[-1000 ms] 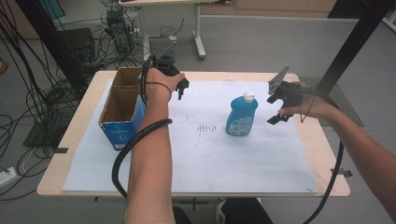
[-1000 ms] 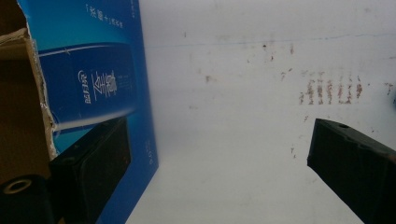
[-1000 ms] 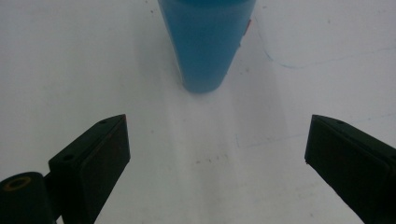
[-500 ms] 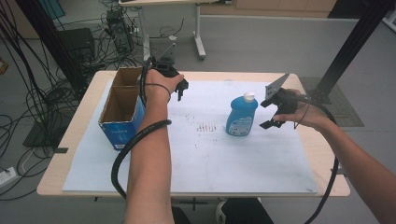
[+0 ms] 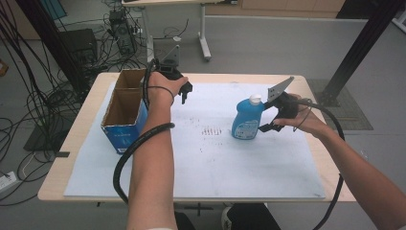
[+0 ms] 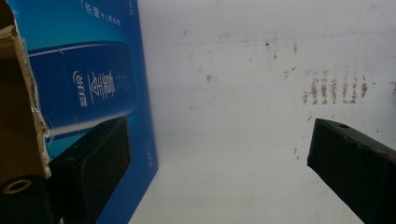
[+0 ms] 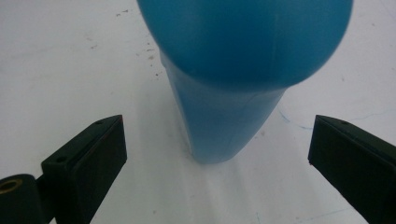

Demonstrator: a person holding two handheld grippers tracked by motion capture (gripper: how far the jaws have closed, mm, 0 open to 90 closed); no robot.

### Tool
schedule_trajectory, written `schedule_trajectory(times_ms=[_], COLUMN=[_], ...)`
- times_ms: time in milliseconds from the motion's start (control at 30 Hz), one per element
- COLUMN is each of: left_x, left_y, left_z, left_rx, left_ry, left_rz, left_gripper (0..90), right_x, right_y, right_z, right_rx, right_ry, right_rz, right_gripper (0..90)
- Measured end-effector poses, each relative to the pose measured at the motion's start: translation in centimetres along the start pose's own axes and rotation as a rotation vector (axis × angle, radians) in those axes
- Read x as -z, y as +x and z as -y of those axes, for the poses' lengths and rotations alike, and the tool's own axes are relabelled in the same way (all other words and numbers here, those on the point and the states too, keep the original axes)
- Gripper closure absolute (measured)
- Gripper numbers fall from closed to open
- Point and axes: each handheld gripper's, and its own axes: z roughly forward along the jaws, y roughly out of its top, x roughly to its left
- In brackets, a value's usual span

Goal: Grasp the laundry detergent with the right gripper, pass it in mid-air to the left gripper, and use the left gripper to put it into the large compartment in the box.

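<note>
Right hand-held gripper (image 5: 266, 117) hovering spread beside blue bottle (image 5: 246, 120), not touching; left hand-held gripper (image 5: 183, 94) spread, hanging near cardboard box (image 5: 125, 117) at tabletop (image 5: 306, 81) left edge.

The blue bottle (image 5: 247, 120) near the frame's centre right looks like smooth, slightly glossy plastic, with a white plastic cap. The box (image 5: 125, 111) at left is brown raw cardboard inside, torn rough at its edge, with a glossy blue printed skin outside. The table (image 5: 76, 158) edge looks like pale wood, under a matt white sheet (image 5: 230, 158) stained with rusty specks.
</note>
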Motion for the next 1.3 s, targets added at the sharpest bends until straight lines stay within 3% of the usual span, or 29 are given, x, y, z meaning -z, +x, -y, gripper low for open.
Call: schedule_trajectory(times_ms=[367, 400, 467, 567, 1300], left_x=[0.0, 0.0, 0.0, 0.0, -0.2], left_y=[-0.2, -0.1, -0.1, -0.1, -0.2], left_z=[-0.1, -0.1, -0.2, -0.2, -0.5], left_rx=[-0.008, -0.008, -0.004, -0.006, -0.016], left_ry=[0.001, 0.002, 0.002, 0.004, 0.005], left_rz=[-0.001, -0.001, -0.003, -0.002, 0.002], left_gripper=[6.6, 6.6, 6.6, 6.6, 6.6], right_x=[-0.7, -0.8, -1.1, -1.7, -3.0], right_y=[-0.1, 0.0, 0.1, 0.1, 0.4], right_z=[0.6, 1.1, 1.5, 1.8, 1.6], right_rx=[-0.012, -0.005, -0.023, -0.034, -0.017], right_ry=[-0.091, -0.157, -0.160, -0.180, -0.239], right_rz=[-0.007, -0.005, 0.009, -0.007, -0.038], right_gripper=[4.0, 6.7, 2.5, 3.3, 2.8])
